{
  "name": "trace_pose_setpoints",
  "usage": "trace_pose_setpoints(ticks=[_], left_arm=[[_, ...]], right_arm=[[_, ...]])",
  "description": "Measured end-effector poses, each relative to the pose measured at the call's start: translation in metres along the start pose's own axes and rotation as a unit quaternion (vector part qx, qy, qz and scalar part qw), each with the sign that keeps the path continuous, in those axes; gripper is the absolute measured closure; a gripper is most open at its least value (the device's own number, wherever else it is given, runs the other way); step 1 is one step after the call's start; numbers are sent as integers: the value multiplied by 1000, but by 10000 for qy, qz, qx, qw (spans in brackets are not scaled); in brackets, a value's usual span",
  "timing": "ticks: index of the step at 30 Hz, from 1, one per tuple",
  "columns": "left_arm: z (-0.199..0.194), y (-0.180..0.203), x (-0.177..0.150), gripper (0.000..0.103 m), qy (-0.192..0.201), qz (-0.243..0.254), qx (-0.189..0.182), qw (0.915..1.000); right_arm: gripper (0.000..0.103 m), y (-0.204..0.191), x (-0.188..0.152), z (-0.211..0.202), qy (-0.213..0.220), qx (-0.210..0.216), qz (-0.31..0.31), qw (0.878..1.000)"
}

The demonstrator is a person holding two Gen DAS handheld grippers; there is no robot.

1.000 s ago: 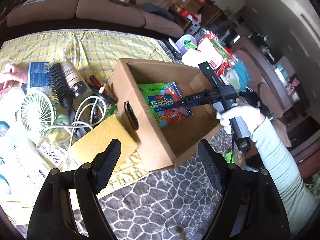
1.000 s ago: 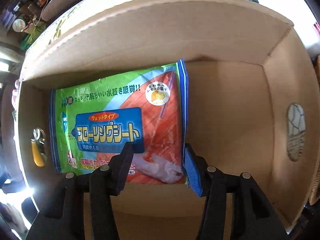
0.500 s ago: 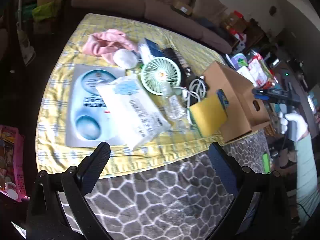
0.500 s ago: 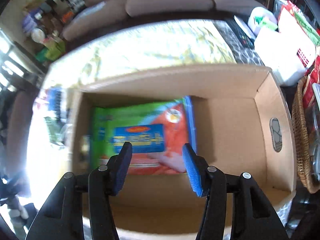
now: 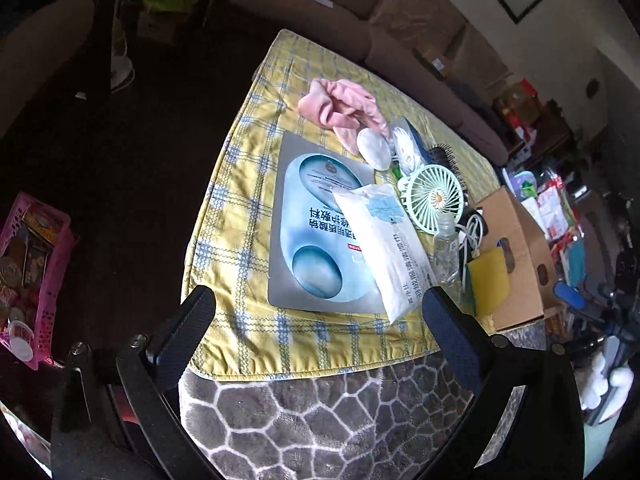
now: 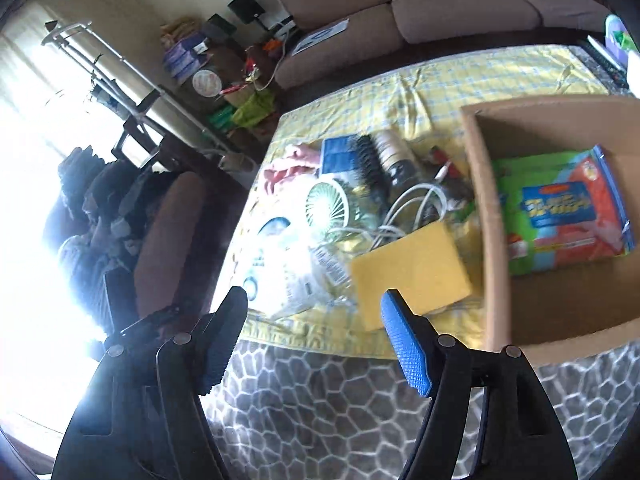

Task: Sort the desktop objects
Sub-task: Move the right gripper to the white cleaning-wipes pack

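Both grippers, left (image 5: 316,336) and right (image 6: 316,340), hang wide open and empty above the counter (image 5: 248,336). One yellow sponge (image 6: 412,268) leans beside the one box (image 6: 486,208); it looks light and soft, best pinched across its thin edges. One pack (image 6: 564,216) lies in the box.

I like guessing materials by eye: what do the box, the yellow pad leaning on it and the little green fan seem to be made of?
Box: brown corrugated cardboard, matte, with punched handle holes.
Yellow pad: probably sponge or foam, a soft, dull, slightly grainy face.
Fan: likely moulded plastic, pale mint, smooth, thin radial grille ribs.
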State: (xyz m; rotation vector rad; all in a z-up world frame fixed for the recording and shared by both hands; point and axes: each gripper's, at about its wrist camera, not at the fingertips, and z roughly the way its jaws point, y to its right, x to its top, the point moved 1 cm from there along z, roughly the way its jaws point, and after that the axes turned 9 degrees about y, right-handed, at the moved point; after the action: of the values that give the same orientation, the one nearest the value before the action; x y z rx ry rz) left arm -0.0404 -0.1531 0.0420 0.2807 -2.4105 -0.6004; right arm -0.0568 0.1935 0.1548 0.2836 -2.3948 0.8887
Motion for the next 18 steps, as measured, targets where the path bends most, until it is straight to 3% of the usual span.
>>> trace_pose_setpoints(ticks=[5, 7, 8, 14, 18], left_arm=[[12, -18, 1, 3, -215, -375, -163, 9989], [11, -21, 6, 11, -134, -428, -177, 9988], [11, -22, 8, 15, -114, -397, -168, 9990], [20, -19, 14, 16, -207, -184, -133, 9995], [25, -16, 9, 16, -362, -126, -167, 9991]], right_arm=[[33, -28, -43, 52, -367, 540, 436, 9969], [38, -37, -55, 75, -466, 595, 523, 9958], [39, -41, -59, 85, -471, 494, 481, 9965], [41, -36, -78, 126, -332, -348, 214, 9986], [41, -23, -83, 133, -264, -467, 402, 9978]])
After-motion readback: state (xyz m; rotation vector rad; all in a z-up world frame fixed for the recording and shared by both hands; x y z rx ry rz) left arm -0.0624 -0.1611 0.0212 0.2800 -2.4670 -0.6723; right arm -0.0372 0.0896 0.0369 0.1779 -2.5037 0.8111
